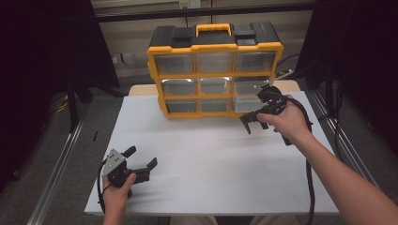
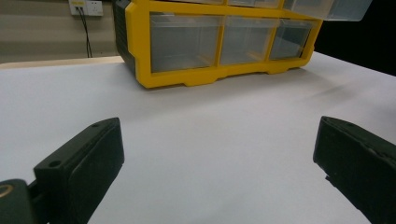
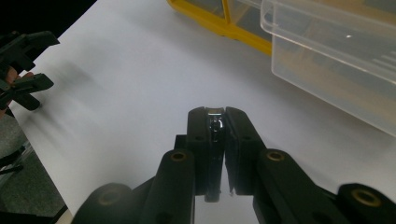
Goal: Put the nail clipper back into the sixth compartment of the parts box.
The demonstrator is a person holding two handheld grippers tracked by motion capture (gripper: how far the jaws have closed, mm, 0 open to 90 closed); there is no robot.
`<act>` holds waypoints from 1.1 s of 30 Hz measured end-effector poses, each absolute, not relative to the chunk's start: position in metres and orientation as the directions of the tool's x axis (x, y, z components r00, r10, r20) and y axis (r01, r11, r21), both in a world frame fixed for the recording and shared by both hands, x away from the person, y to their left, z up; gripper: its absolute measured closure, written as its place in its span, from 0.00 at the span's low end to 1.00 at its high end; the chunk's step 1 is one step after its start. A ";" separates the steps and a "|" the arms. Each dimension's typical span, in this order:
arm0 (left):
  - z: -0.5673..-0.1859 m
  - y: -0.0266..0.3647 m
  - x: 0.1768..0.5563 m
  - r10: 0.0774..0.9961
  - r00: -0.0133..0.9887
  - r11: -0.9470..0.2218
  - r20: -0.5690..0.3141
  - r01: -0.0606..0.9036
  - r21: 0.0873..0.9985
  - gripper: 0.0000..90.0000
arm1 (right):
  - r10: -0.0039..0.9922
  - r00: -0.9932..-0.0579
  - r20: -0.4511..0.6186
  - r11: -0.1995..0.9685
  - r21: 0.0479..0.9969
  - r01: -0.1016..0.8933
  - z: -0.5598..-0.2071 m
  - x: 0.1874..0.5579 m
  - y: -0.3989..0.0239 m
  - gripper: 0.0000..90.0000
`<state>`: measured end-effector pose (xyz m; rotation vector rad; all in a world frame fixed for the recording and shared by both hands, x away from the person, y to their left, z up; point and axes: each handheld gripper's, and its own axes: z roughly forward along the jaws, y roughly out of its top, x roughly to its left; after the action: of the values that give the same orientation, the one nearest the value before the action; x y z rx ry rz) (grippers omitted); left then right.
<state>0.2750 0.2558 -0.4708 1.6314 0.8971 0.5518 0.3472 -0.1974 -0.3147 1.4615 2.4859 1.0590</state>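
white rectangular table sheet [image 1: 211, 154] under yellow-and-black plastic drawer organizer [image 1: 213, 70] at far edge; clear plastic drawer [image 3: 336, 60] pulled out. right gripper [image 3: 217, 126] beside it, clamped on small dark metallic piece [image 3: 215, 123]. left gripper [image 2: 219, 163] spread wide, empty, low over near-left sheet.

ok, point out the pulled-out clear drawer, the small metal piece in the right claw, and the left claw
pulled-out clear drawer [image 3: 327, 70]: right gripper view, on its front wall.
small metal piece [image 3: 215, 123]: right gripper view, on the bit showing between the closed jaws.
left claw [image 1: 141, 157]: high view, midway between its fingertips.
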 end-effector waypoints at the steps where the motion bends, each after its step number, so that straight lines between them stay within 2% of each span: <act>1: -0.471 0.256 0.275 0.794 0.599 -0.072 -0.105 0.264 0.962 0.02 | 0.793 -0.545 0.271 0.310 0.590 0.745 -0.315 0.347 -0.197 0.91; 33: -0.471 0.256 0.275 0.795 0.598 -0.069 -0.106 0.263 0.962 0.02 | 0.804 -0.539 0.252 0.319 0.582 0.748 -0.285 0.357 -0.206 0.91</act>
<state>0.2749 0.2559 -0.4707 1.6284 0.8984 0.5531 0.3572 -0.2056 -0.2848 1.4641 2.4828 1.0231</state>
